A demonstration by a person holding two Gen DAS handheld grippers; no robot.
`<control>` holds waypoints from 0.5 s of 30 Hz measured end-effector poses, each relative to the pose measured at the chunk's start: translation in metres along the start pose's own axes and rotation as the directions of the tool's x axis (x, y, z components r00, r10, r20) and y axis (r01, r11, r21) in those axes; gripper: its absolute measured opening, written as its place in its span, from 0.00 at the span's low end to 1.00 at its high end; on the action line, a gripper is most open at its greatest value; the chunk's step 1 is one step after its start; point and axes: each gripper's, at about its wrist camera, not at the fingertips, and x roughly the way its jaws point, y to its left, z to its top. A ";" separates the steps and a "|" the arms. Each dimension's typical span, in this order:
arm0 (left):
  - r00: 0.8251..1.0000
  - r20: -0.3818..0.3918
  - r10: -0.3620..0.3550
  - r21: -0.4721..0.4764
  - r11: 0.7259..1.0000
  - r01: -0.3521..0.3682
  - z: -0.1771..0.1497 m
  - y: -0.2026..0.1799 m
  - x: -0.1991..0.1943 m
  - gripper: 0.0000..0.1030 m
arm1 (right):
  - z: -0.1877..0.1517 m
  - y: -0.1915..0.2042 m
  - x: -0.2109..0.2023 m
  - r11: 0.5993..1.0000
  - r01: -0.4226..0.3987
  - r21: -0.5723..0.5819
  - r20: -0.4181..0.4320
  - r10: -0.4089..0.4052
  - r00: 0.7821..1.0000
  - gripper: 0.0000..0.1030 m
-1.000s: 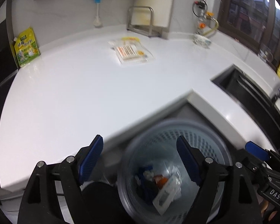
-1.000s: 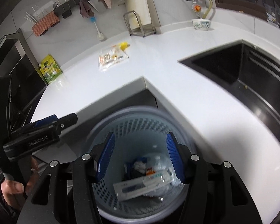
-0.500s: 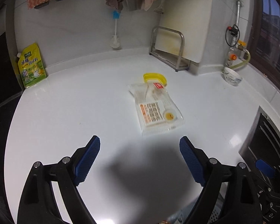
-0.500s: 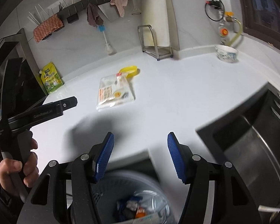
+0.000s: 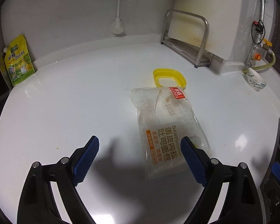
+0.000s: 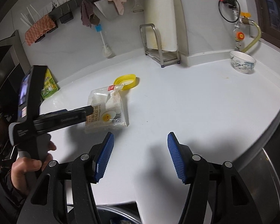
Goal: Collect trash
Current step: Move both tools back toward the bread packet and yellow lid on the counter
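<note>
Both grippers are spread wide with nothing in them. The left gripper [image 5: 140,149] hangs low over the white counter [image 5: 74,112], and its right finger [image 5: 191,156] overlaps the near corner of the clear bread wrapper [image 5: 166,128]; can't tell if it's actually touching. The wrapper lies flat mid-counter, its far end over a yellow lid [image 5: 169,77]. The right gripper [image 6: 140,149] sits just beside the wrapper, apart from it. The trash bin [image 6: 117,218] is barely visible at the bottom edge, mostly cut off.
</note>
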 end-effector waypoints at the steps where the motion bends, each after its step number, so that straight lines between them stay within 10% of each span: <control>1: 1.000 -0.009 0.003 -0.003 1.000 -0.003 0.001 0.000 0.005 0.85 | 0.001 0.000 0.002 1.000 -0.002 -0.003 -0.002 0.002 1.000 0.56; 11: 0.999 -0.034 -0.014 -0.007 1.000 0.014 0.005 -0.008 0.026 0.80 | 0.002 -0.002 0.017 1.000 -0.006 -0.011 -0.012 0.006 1.000 0.56; 15: 0.998 -0.049 -0.040 0.026 0.999 0.042 0.004 -0.019 0.028 0.48 | 0.002 -0.004 0.018 1.000 0.000 -0.004 -0.010 0.000 1.000 0.56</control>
